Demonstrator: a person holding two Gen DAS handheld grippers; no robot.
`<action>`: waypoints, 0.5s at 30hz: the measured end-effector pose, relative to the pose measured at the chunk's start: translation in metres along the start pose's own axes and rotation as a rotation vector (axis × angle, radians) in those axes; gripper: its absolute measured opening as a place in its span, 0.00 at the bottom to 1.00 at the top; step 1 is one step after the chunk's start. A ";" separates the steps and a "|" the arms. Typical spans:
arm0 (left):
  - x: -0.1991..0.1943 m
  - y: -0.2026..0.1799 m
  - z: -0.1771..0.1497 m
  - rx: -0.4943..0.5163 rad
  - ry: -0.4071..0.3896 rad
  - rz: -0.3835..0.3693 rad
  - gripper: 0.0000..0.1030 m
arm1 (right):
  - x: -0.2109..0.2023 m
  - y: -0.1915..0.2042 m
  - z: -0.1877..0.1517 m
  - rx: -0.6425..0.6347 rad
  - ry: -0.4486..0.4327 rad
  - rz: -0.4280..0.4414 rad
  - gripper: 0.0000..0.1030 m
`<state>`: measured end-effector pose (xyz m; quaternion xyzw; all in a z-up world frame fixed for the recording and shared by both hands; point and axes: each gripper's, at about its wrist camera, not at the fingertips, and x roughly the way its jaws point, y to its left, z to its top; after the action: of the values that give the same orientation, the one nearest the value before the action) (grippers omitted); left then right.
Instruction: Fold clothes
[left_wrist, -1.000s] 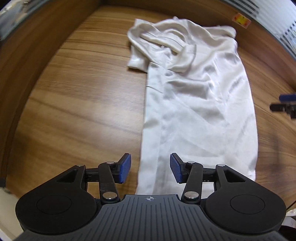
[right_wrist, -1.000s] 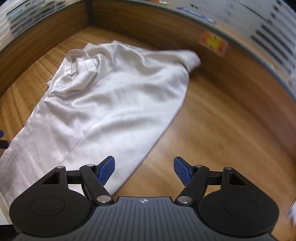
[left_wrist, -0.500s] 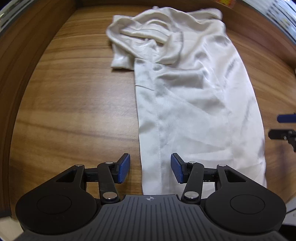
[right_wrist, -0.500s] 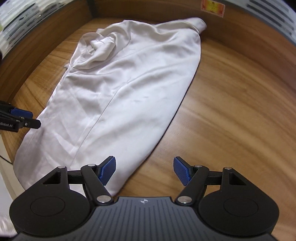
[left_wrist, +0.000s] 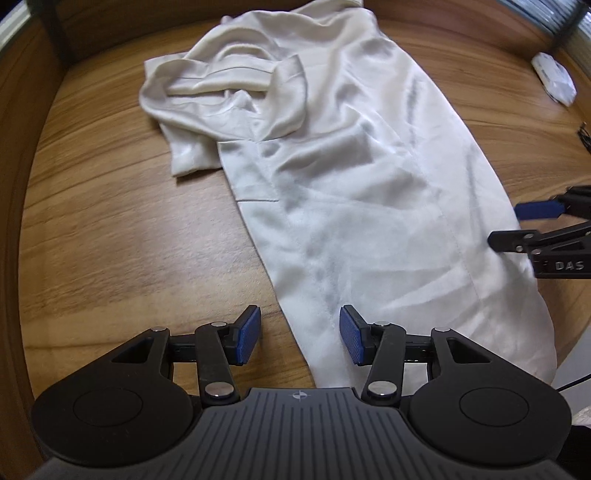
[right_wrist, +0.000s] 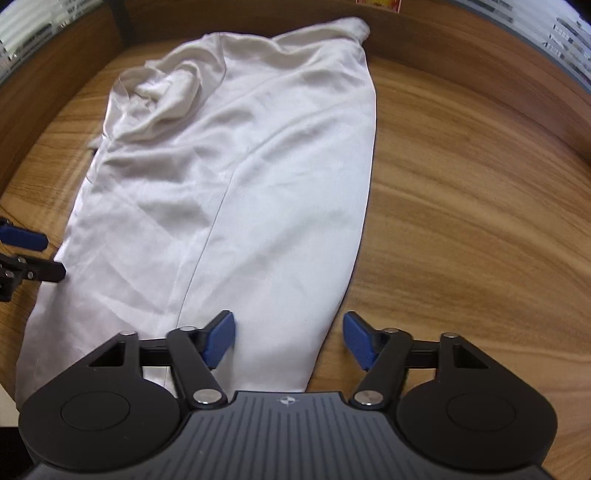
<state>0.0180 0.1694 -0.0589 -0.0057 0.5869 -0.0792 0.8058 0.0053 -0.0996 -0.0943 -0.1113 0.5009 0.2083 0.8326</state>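
Observation:
A white satin garment (left_wrist: 351, 192) lies lengthwise on the wooden table (left_wrist: 110, 221), its far end bunched with a sleeve and collar folded over. My left gripper (left_wrist: 300, 339) is open above the garment's near left corner, the hem edge running between its blue pads. In the right wrist view the same garment (right_wrist: 240, 206) fills the middle, and my right gripper (right_wrist: 289, 339) is open over its near right corner. The right gripper also shows at the right edge of the left wrist view (left_wrist: 532, 225); the left gripper shows at the left edge of the right wrist view (right_wrist: 26, 254).
A wooden wall runs around the back of the table (right_wrist: 461, 33). A white packet (left_wrist: 554, 75) lies at the far right. Bare wood lies left of the garment in the left wrist view and right of it (right_wrist: 461, 203) in the right wrist view.
Both grippers have come in toward the garment's near hem, the left swinging so the cloth edge now sits between its pads, the right shifting left over the corner. Both stay open.

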 end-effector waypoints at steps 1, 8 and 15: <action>0.001 -0.001 0.000 0.008 0.001 -0.004 0.43 | 0.001 0.000 -0.001 0.005 0.003 -0.001 0.52; 0.008 -0.008 0.000 0.075 0.017 -0.019 0.22 | 0.006 0.001 -0.005 0.036 0.024 -0.010 0.24; 0.010 -0.022 0.000 0.096 0.025 -0.024 0.22 | 0.005 0.001 -0.006 0.017 0.037 -0.050 0.18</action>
<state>0.0184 0.1464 -0.0663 0.0267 0.5922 -0.1169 0.7968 0.0020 -0.0998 -0.1013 -0.1205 0.5150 0.1814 0.8291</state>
